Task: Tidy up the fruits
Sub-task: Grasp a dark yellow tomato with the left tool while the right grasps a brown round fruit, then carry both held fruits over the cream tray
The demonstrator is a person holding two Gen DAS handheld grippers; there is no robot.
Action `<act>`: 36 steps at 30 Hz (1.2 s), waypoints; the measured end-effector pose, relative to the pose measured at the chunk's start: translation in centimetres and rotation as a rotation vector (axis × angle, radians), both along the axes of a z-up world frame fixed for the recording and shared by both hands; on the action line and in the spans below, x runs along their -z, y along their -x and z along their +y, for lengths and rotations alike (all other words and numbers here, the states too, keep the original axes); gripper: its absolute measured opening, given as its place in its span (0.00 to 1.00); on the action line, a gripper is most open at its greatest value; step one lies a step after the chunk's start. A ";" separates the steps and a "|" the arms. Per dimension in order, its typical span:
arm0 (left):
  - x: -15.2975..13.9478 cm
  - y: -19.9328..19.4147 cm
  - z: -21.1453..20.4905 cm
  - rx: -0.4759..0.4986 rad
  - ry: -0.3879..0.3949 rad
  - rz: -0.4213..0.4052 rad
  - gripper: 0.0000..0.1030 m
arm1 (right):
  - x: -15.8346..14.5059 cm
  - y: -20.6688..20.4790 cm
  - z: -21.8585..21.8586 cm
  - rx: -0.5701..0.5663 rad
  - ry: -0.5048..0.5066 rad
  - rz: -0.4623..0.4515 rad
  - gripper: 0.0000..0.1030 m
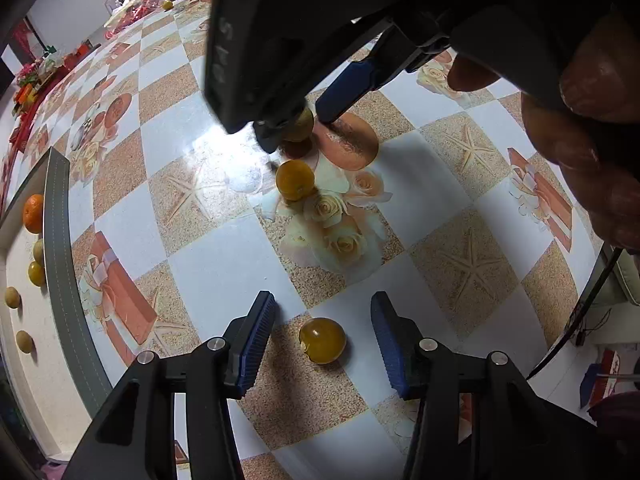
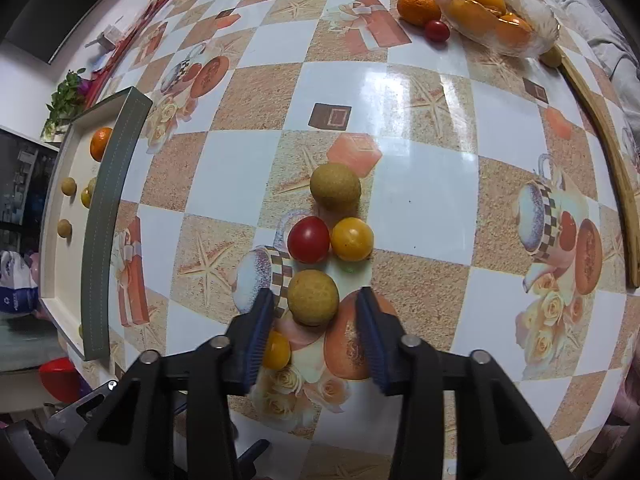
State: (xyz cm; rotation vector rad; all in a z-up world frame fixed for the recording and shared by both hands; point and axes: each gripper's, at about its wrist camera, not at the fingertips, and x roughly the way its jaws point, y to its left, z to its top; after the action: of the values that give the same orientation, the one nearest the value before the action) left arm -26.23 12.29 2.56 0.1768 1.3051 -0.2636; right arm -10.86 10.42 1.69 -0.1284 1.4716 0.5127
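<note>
The right claw (image 2: 314,306) stands apart around a tan longan (image 2: 313,297) on the tabletop (image 2: 420,184), just short of a red cherry tomato (image 2: 308,239). The left claw (image 1: 323,320), also apart, flanks a yellow cherry tomato (image 1: 322,340). A grey-rimmed tray (image 2: 100,216) lies well apart.

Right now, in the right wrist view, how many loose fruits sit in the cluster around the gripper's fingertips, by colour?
Tan-green fruits: 2
Yellow fruits: 2
Red fruit: 1
Total: 5
</note>
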 end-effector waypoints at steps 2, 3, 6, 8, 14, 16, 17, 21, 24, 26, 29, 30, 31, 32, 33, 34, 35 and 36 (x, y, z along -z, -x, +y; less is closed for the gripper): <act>-0.1 0.1 0.0 0.001 0.007 -0.004 0.27 | 0.0 0.0 0.0 -0.001 -0.001 0.001 0.27; -0.2 0.1 0.1 0.001 0.010 -0.003 0.24 | 0.1 0.0 -0.1 0.002 -0.005 0.004 0.28; -0.2 -0.6 1.0 -0.032 0.072 0.026 0.16 | 0.1 0.0 -0.2 0.016 -0.013 0.005 0.28; -0.2 -1.0 2.4 -0.097 0.134 0.065 0.16 | 0.0 0.2 -0.5 0.031 -0.027 0.013 0.28; -0.4 -2.3 6.8 -0.269 0.236 0.119 0.16 | -0.8 1.0 -1.1 0.051 -0.054 0.015 0.27; -0.6 -2.6 8.0 -0.306 0.248 0.120 0.16 | -1.0 1.1 -1.1 0.054 -0.058 0.014 0.27; -0.6 -2.7 8.5 -0.323 0.252 0.122 0.16 | -1.1 1.1 -1.1 0.056 -0.060 0.015 0.27; -1.1 -2.6 9.7 -0.366 0.250 0.111 0.16 | -1.4 1.2 -0.9 0.061 -0.066 0.014 0.27; -1.2 -2.5 10.3 -0.388 0.256 0.104 0.16 | -1.8 1.4 -1.2 0.068 -0.069 0.017 0.27; -1.5 -2.5 10.9 -0.395 0.260 0.098 0.16 | -1.9 1.5 -1.1 0.066 -0.067 0.018 0.27; -1.5 -2.6 11.8 -0.387 0.259 0.096 0.16 | -2.0 1.6 -1.1 0.064 -0.064 0.022 0.27; -1.8 -2.5 11.9 -0.360 0.247 0.090 0.16 | -2.0 1.7 -1.1 0.064 -0.062 0.024 0.27; -2.0 -2.2 11.6 -0.328 0.229 0.081 0.16 | -2.0 1.7 -1.0 0.065 -0.062 0.025 0.27; -2.2 -1.8 11.3 -0.296 0.219 0.079 0.17 | -2.0 1.8 -1.0 0.065 -0.061 0.027 0.27; -2.2 -1.6 10.8 -0.263 0.213 0.082 0.22 | -2.0 1.8 -1.0 0.065 -0.060 0.027 0.27; -2.2 -1.3 10.1 -0.227 0.202 0.084 0.52 | -2.0 1.9 -1.1 0.067 -0.058 0.027 0.27; -2.3 -0.9 9.6 -0.205 0.177 0.075 0.84 | -1.9 2.0 -1.2 0.071 -0.057 0.029 0.28; -2.5 -0.3 9.2 -0.194 0.146 0.043 0.87 | -1.9 2.0 -1.4 0.077 -0.056 0.031 0.28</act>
State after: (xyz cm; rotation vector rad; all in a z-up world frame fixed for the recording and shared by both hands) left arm -25.89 21.47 5.08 -0.0791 1.3299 -0.1972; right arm -12.90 9.01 3.57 -0.0201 1.4848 0.4944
